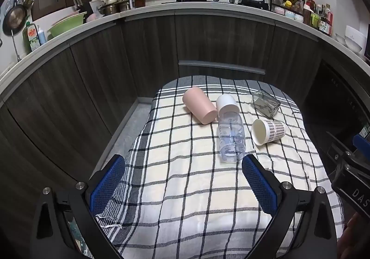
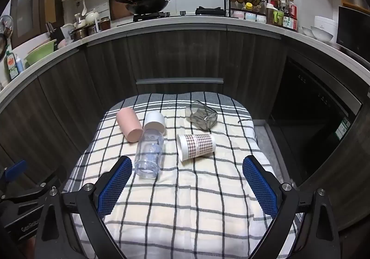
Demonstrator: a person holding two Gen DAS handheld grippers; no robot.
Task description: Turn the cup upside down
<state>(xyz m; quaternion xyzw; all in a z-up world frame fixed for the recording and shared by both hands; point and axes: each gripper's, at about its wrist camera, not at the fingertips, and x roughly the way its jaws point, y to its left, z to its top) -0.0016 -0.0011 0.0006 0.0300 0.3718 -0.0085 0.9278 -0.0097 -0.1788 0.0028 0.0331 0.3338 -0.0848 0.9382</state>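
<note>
Dark wood-grain kitchen cabinets (image 2: 180,55) behind, white countertop above. Black-and-white checked cloth (image 1: 185,189) spread over the small table in front of them, taken as landmark. Left gripper (image 1: 183,180) with blue-padded fingers (image 1: 107,183) spread wide, empty, poised above the near half of the cloth; right gripper (image 2: 187,181) likewise spread wide and empty over the near edge. Clear plastic bottle with white cap (image 1: 230,134) lying on its side at the cloth's centre. Pink plastic cup (image 1: 200,105) on its side at the far left of the cloth, touching the bottle's cap. Clear square glass jar (image 2: 201,115) tipped over at the far right. Brown houndstooth paper cup (image 2: 195,146) on its side right of centre, mouth facing the near edge.
</note>
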